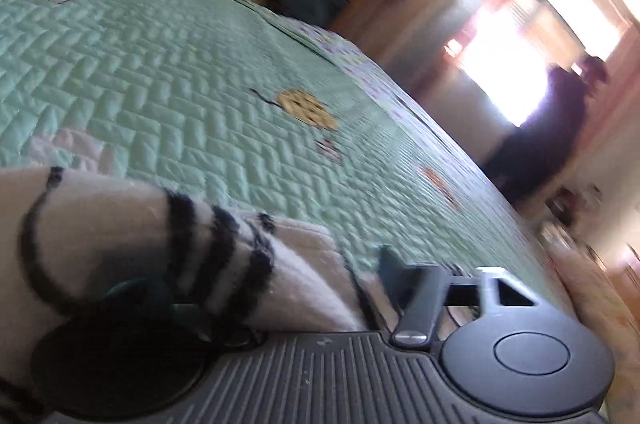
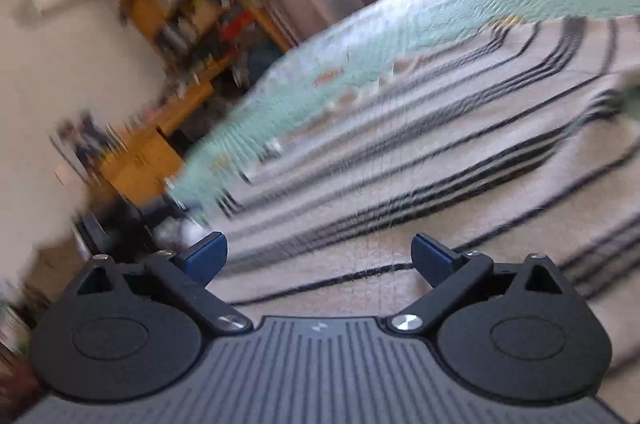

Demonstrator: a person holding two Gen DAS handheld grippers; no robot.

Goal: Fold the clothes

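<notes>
On the mint-green quilted bedspread lies one cream knitted garment with thin black stripes, spread wide in the right wrist view and reaching back toward the bedspread's far edge. The right gripper hovers just above the near part of this garment, its blue-tipped jaws spread wide with only cloth beneath them, nothing pinched. In the left wrist view a bunched fold of the same striped knit is draped over the near side of the left gripper; one blue finger shows clear and the other is buried under cloth, so the jaws read as parted, not pressed on anything.

The step in hand looks like taking a fresh hold for the next fold. To do it well, each gripper should bite a hem edge of the garment only, not the bedspread under it, at matching points, and lift evenly so the stripes stay parallel.

Counted: one garment, one bedspread, two grippers. Beyond the bedspread stand orange-yellow wooden shelves and one person in dark clothes by the bright window.
</notes>
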